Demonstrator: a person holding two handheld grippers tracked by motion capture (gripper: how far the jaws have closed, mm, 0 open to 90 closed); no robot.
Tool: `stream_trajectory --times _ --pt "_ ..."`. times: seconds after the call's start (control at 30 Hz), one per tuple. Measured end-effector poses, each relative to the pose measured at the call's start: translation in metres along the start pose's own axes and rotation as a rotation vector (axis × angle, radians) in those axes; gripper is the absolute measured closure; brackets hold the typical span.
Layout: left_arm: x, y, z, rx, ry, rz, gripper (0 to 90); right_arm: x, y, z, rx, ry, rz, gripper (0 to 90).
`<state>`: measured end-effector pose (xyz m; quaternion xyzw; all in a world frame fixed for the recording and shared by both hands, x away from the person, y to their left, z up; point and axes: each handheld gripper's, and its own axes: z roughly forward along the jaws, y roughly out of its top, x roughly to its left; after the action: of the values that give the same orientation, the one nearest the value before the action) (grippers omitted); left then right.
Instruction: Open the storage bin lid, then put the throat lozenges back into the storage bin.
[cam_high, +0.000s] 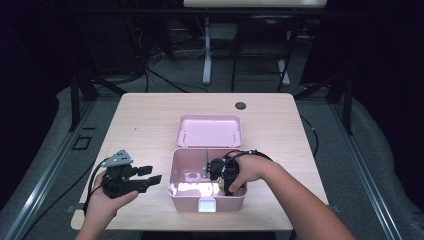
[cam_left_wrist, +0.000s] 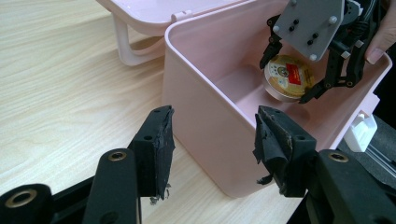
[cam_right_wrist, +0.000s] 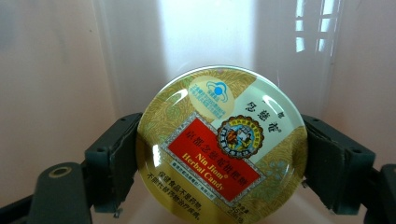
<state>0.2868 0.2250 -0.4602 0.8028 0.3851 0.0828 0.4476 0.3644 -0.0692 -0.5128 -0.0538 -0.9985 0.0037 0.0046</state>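
One round herbal candy tin (cam_right_wrist: 222, 147) clamped inside the pink storage box (cam_high: 176, 172).

The right gripper (cam_high: 226, 175) has its jaws pressed on the tin's rim at 3 and 9 o'clock, low inside the box. The left gripper (cam_high: 150, 176), jaws apart and empty, hovers over the counter (cam_high: 145, 120) at the box's 9 o'clock. The tin looks stiff, light and glossy, likely slippery; opposite rim edges suit gripping best.

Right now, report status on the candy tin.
Right gripper shut on candy tin, down inside pink box. Left gripper open, empty, beside box. Nothing in the way.
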Motion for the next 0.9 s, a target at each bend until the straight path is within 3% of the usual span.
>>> stream_trajectory --times 0.4,0.53,0.67,0.8,0.9 --pt "0.000 0.000 -0.001 -0.002 0.000 0.000 46.8 -0.001 0.000 -0.001 -0.002 0.005 0.001 19.2" --pt "0.000 0.000 -0.001 -0.002 -0.001 0.006 46.8 -0.001 0.000 -0.003 -0.010 0.009 0.009 11.1" --pt "0.000 0.000 -0.001 -0.003 0.002 0.000 46.8 0.001 -0.003 -0.011 -0.036 0.028 0.004 12.4" --pt "0.000 0.000 0.000 0.000 0.001 0.002 46.8 0.003 -0.004 -0.022 -0.046 0.018 0.000 14.3" --pt "-0.002 0.001 0.000 -0.002 0.002 0.001 46.8 0.005 -0.004 -0.034 -0.085 0.002 0.001 15.1"
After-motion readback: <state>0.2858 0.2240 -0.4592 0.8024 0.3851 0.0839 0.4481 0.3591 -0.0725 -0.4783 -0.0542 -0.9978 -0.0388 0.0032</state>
